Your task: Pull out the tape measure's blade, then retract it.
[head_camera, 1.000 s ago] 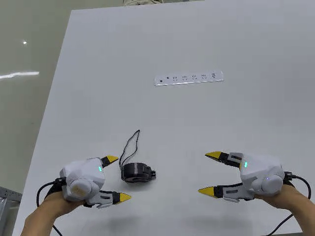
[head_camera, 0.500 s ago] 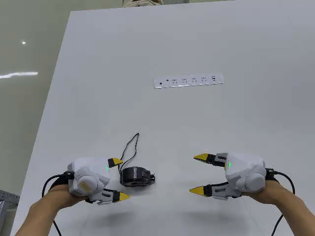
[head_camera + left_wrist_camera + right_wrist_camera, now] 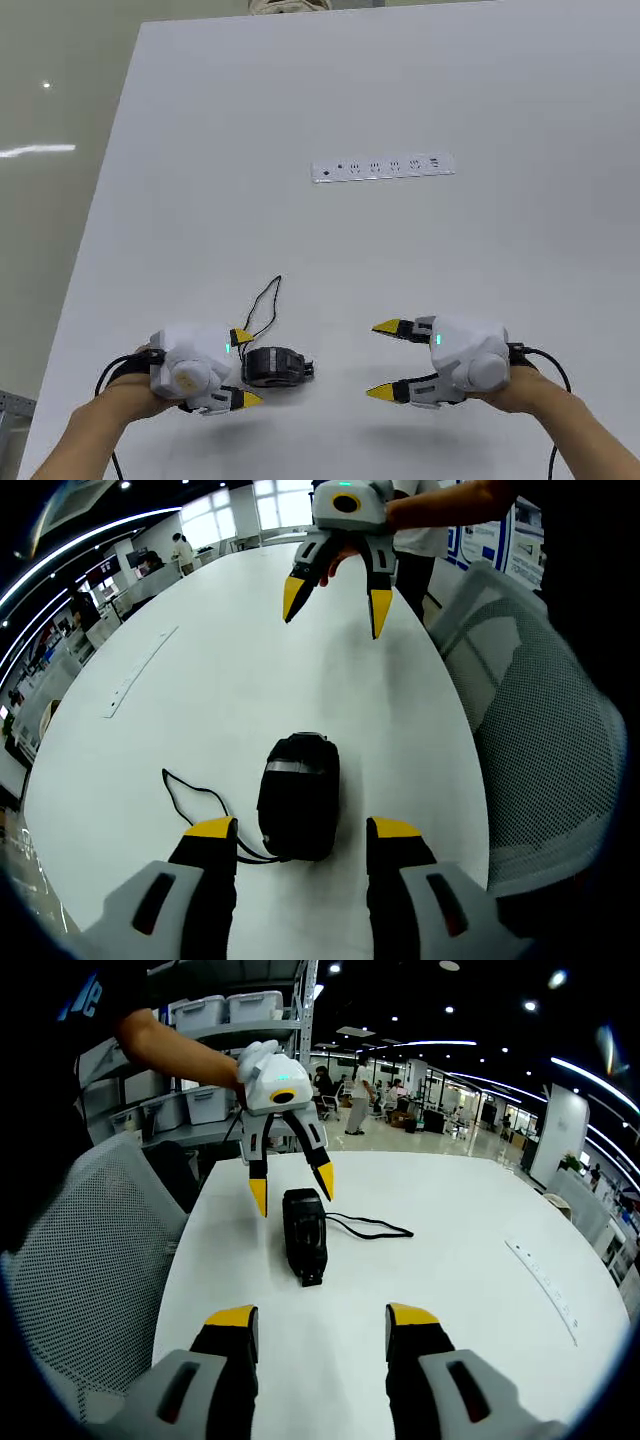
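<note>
Black tape measure (image 3: 275, 365) sits on the white desk (image 3: 420, 250) close to its near edge, a thin cord (image 3: 262, 300) trailing from it. I have my left hand-held gripper (image 3: 247, 368) wide open, its yellow tips flanking one end of the tape measure, neither visibly touching. My right hand-held gripper (image 3: 382, 360) hangs just as wide and empty, apart on the other side, pointing at it.

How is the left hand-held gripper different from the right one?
The left hand-held gripper is right at the black tape measure, jaws either side of its near end; the right hand-held gripper is apart from it, over bare white table. The left faces right; the right faces left. Both are white with yellow tips, and both are open.
</note>
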A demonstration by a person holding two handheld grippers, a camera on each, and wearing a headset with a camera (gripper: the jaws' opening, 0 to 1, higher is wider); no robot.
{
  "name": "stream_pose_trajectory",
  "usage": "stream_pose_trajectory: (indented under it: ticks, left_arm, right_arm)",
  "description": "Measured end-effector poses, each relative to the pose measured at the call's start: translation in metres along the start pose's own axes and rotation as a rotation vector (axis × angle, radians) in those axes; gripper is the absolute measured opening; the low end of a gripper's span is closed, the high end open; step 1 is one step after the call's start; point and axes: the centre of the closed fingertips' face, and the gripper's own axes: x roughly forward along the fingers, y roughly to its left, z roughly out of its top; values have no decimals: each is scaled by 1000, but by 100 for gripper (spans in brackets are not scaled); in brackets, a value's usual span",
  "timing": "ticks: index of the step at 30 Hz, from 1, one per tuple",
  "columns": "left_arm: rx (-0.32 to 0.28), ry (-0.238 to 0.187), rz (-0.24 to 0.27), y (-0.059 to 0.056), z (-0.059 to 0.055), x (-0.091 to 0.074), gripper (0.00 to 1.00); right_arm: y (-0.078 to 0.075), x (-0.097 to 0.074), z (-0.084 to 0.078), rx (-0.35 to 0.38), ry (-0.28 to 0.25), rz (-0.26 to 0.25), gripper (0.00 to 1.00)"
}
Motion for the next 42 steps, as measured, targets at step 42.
stream_pose_trajectory:
  ticks: [42]
  left_arm:
    - [1, 23, -67, -1, -4, 23, 29]
  right_arm:
    - [11, 81, -10, -55, 37, 140, 32]
